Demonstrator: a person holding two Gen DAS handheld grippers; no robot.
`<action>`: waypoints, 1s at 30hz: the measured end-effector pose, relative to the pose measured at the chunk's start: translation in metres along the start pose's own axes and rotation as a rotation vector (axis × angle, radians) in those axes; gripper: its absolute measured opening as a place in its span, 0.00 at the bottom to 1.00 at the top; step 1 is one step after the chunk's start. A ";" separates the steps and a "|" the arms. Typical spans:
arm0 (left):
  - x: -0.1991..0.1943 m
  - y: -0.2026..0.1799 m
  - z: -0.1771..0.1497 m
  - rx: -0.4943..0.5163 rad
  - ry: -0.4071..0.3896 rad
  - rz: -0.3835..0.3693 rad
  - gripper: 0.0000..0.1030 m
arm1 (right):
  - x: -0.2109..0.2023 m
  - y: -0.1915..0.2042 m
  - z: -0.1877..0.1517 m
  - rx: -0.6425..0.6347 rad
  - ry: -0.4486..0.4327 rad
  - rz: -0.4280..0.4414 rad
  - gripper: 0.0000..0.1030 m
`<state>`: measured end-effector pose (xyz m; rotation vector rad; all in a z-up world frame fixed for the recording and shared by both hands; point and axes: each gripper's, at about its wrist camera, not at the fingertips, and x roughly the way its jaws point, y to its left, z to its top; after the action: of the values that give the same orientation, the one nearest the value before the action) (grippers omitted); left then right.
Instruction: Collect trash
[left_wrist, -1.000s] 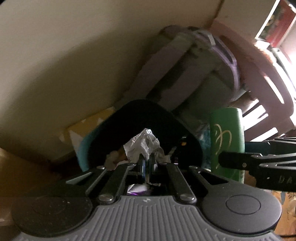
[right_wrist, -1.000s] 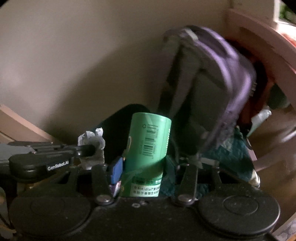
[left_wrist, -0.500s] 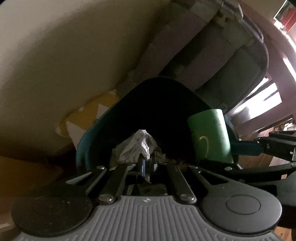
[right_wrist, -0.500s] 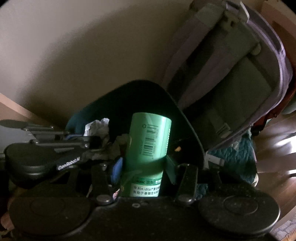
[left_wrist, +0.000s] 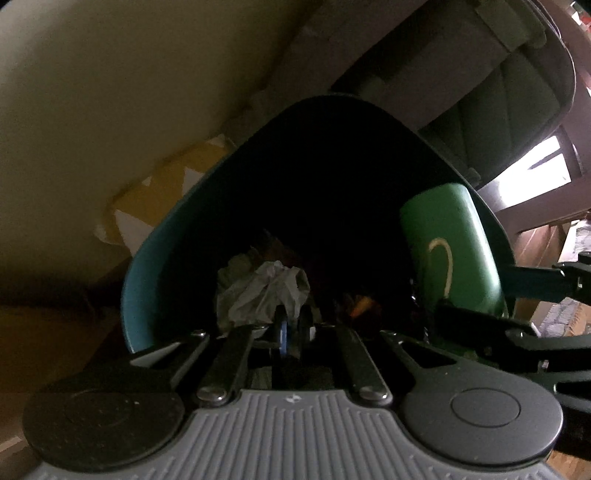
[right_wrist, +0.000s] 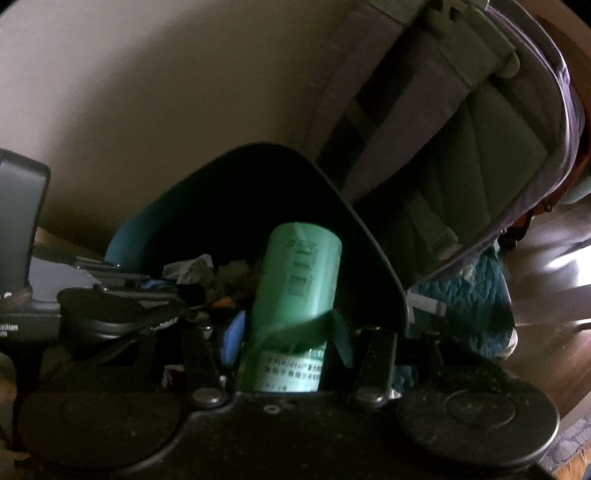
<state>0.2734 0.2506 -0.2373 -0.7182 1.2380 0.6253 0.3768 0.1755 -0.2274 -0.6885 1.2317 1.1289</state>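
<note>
My left gripper (left_wrist: 291, 325) is shut on a crumpled white paper wad (left_wrist: 262, 291) and holds it inside the mouth of a dark teal trash bin (left_wrist: 177, 229). My right gripper (right_wrist: 288, 332) is shut on a green cylindrical can (right_wrist: 299, 280), also held over the bin's (right_wrist: 373, 236) opening. The can also shows at the right of the left wrist view (left_wrist: 450, 254), with the right gripper's fingers around it. Dark trash lies deep in the bin.
A grey and purple backpack (right_wrist: 461, 140) leans against the wall right behind the bin. A yellow and white cushion (left_wrist: 155, 203) lies left of the bin. A teal quilted cloth (right_wrist: 476, 299) lies on the wooden floor at the right.
Both grippers have moved forward and down toward the bin. The paper wad and the green can now sit within the bin's mouth. The bin fills more of both views.
</note>
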 end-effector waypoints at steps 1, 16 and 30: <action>0.000 0.001 -0.001 -0.008 0.003 -0.007 0.06 | 0.000 0.000 -0.001 -0.001 0.008 -0.001 0.52; -0.057 -0.008 -0.041 -0.073 -0.122 -0.015 0.69 | -0.061 -0.005 -0.044 -0.038 -0.105 0.069 0.73; -0.174 -0.070 -0.126 -0.065 -0.383 0.086 0.69 | -0.158 -0.022 -0.110 -0.118 -0.309 0.166 0.76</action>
<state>0.2119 0.1017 -0.0790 -0.5681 0.9004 0.8347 0.3649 0.0239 -0.1075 -0.4827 0.9766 1.3974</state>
